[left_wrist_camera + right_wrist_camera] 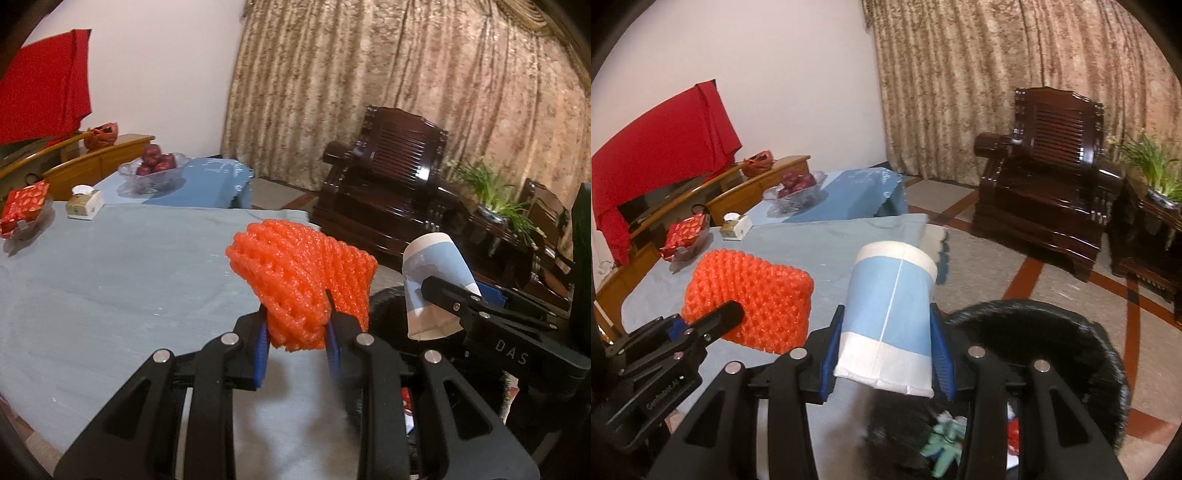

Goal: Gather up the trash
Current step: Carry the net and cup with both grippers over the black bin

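My left gripper [295, 328] is shut on an orange foam fruit net [299, 280], held above the table's right edge; the net also shows in the right wrist view [750, 299]. My right gripper [886, 350] is shut on a blue-and-white paper cup [890, 314], held on its side over a black trash bin [1052, 332] with scraps inside. The cup also shows in the left wrist view [436, 284], to the right of the net. The left gripper [727, 314] appears at the lower left of the right wrist view.
A table with a light blue cloth [110, 295] carries a red gift box [26, 206], a small white box [85, 203] and a glass bowl of red apples [155, 166]. A dark wooden armchair [1045, 177] and a potted plant [1156, 173] stand beyond the bin.
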